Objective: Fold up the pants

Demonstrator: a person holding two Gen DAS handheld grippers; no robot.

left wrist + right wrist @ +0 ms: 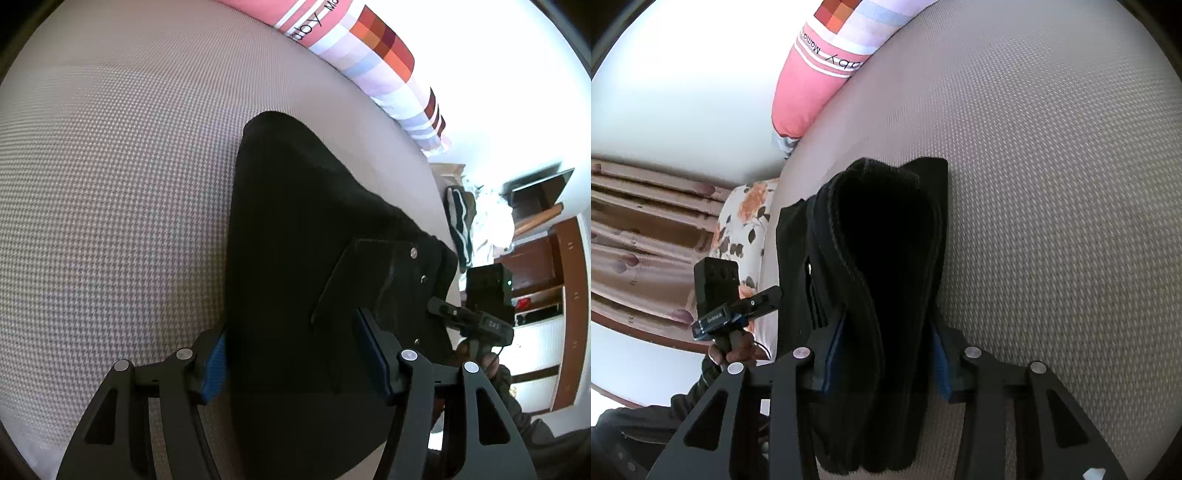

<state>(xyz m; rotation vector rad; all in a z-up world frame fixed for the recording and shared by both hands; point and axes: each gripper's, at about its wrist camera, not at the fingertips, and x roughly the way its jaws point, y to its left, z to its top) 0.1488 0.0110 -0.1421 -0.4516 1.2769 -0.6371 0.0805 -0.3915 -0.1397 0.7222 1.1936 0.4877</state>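
The black pants [295, 229] lie folded in a thick bundle on the woven beige bed cover [110, 184]. In the left wrist view my left gripper [295, 358] has its blue-padded jaws on either side of the pants, pressed on the cloth. In the right wrist view the pants [890, 258] show their ribbed waistband and stacked layers, and my right gripper [888, 354] has its jaws closed on both sides of the bundle. The right gripper's body also shows in the left wrist view [384, 280], behind the pants.
A pink and checked pillow [369, 48] lies at the far edge of the bed. A floral pillow [746, 221] and curtains [646, 229] are at the left of the right wrist view. Wooden shelves [546, 266] and piled clothes [476, 221] stand beyond the bed.
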